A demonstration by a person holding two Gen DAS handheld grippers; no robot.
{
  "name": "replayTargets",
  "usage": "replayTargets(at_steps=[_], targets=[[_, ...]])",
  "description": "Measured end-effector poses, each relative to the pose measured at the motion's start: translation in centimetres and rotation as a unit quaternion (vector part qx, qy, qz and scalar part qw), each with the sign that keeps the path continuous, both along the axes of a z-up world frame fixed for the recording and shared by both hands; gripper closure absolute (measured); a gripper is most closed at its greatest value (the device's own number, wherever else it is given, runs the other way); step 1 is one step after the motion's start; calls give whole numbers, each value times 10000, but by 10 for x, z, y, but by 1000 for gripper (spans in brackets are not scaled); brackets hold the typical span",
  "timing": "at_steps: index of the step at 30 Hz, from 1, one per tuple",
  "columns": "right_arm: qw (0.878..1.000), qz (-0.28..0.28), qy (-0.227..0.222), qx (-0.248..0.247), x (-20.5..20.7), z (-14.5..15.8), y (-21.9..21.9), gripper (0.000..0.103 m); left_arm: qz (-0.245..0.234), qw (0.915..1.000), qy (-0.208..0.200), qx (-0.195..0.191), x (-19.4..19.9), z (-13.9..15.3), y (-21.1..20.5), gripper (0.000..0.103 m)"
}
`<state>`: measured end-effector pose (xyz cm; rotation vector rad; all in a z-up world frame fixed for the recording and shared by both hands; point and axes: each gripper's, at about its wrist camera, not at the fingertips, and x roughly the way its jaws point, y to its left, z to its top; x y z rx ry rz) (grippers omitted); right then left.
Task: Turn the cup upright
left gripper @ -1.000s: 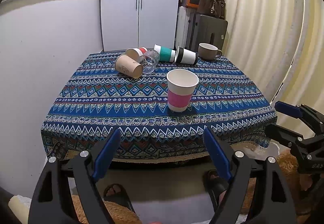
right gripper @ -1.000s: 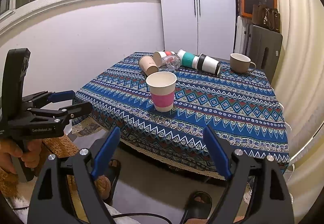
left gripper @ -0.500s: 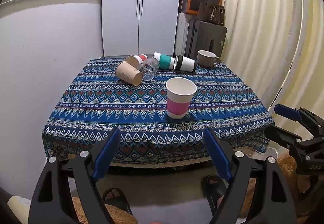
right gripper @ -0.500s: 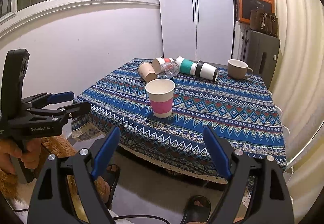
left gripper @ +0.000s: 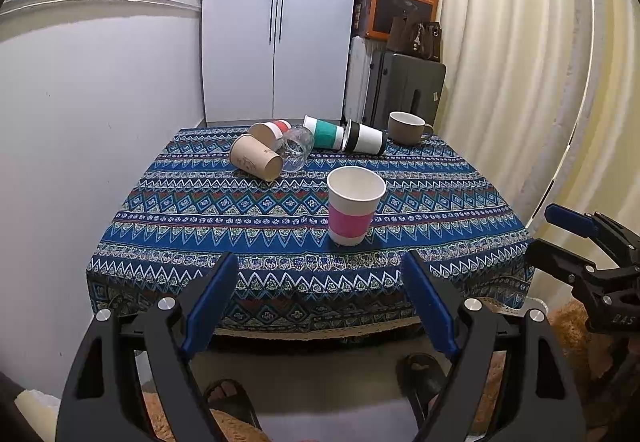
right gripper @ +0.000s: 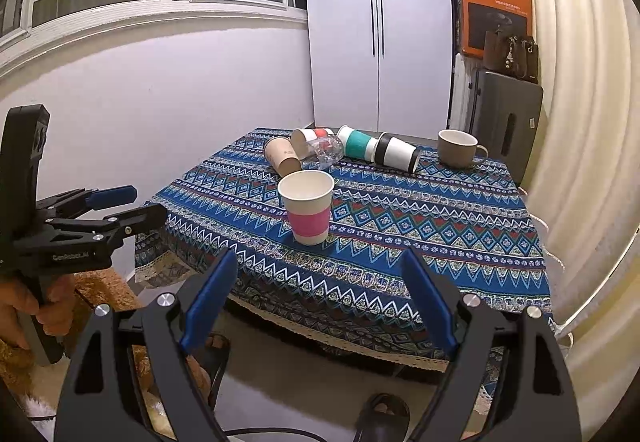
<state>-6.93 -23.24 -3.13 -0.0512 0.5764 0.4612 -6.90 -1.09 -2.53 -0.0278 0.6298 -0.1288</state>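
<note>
A brown paper cup (left gripper: 256,162) lies on its side at the far left of the table (left gripper: 200,226), behind the upright pink-banded cup (left gripper: 354,210). Left claw (left gripper: 320,306) and right claw (right gripper: 318,300) hover empty, jaws spread. The light, crushable cup likely wants a gentle mid-wall pinch.

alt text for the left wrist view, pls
A pink-banded paper cup stands upright near the front of a blue patterned tablecloth, beyond the open, empty left gripper. Behind it several cups lie tipped beside an upright mug; the right gripper shows at right.
</note>
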Motion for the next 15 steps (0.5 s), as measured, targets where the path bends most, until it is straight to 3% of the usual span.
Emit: replayTargets(at_steps=[15], targets=[[9999, -118, -26, 39, 0, 0, -5, 20, -24, 10000, 31, -32, 0, -2, 0, 22]])
